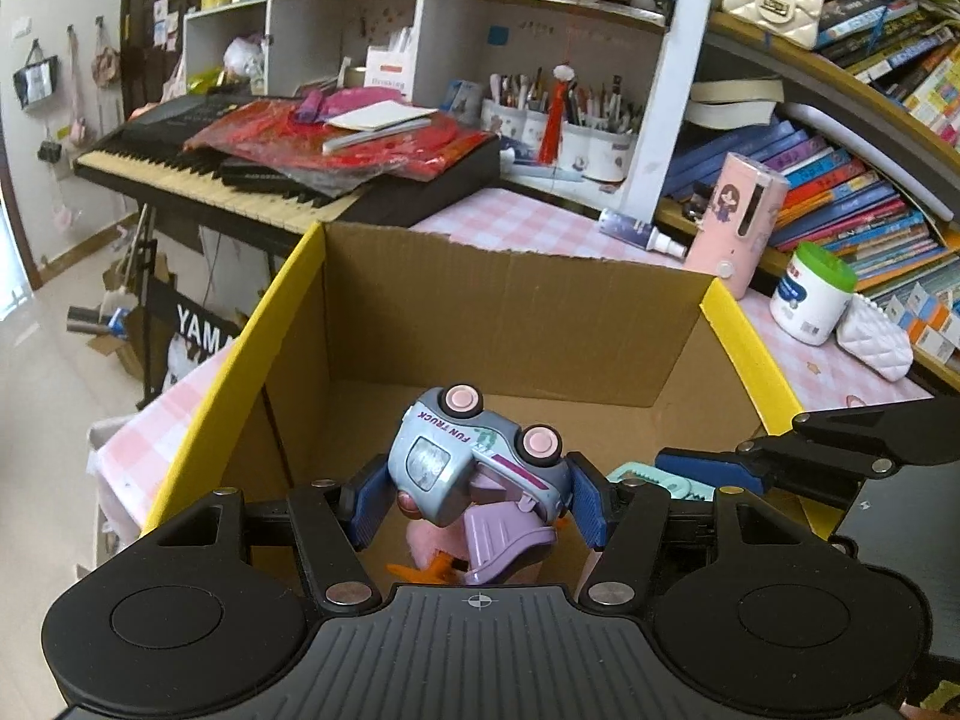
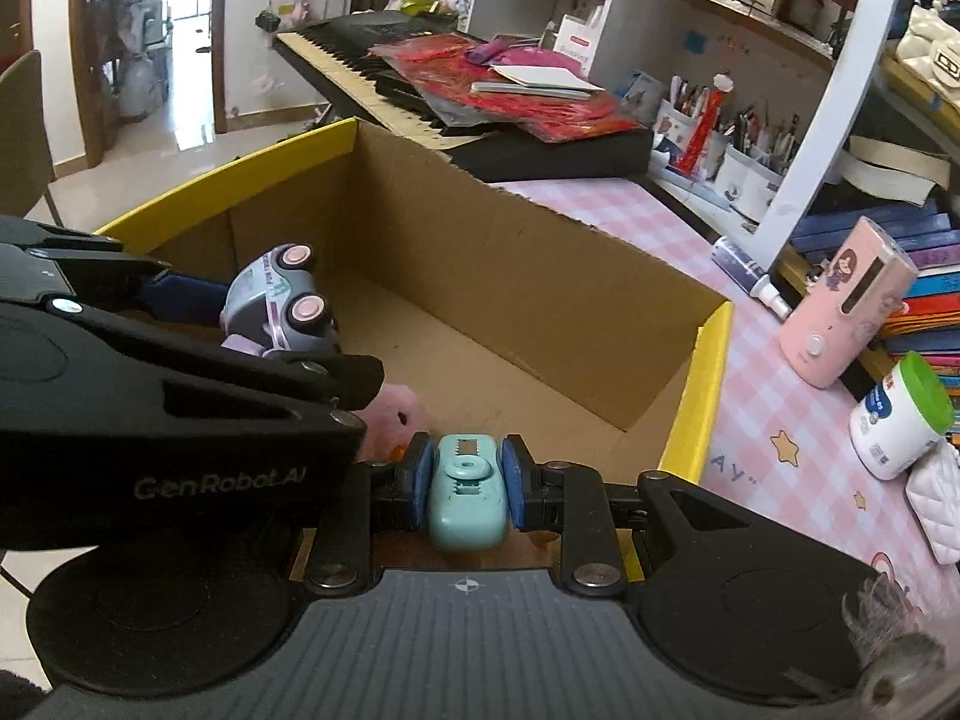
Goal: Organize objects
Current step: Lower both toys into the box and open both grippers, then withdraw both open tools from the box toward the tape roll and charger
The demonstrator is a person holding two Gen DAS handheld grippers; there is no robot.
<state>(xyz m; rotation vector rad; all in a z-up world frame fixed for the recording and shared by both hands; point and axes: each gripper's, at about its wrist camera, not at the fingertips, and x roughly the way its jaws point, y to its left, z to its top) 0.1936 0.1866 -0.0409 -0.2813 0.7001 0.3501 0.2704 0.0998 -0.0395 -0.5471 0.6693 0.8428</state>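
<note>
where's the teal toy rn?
Teal toy sits clamped in the right gripper, over the cardboard box's near edge, beside the left gripper's toy truck.

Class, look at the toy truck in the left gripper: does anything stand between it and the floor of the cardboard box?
Yes. The toy truck, clamped in the left gripper, hangs over a pink plush toy lying on the floor of the cardboard box. The floor farther in is bare.

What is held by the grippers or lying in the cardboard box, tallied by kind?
Toy truck, in left gripper: 1
Teal gadget, in right gripper: 1
Pink plush, on the floor of the cardboard box: 1
Total: 3
</note>
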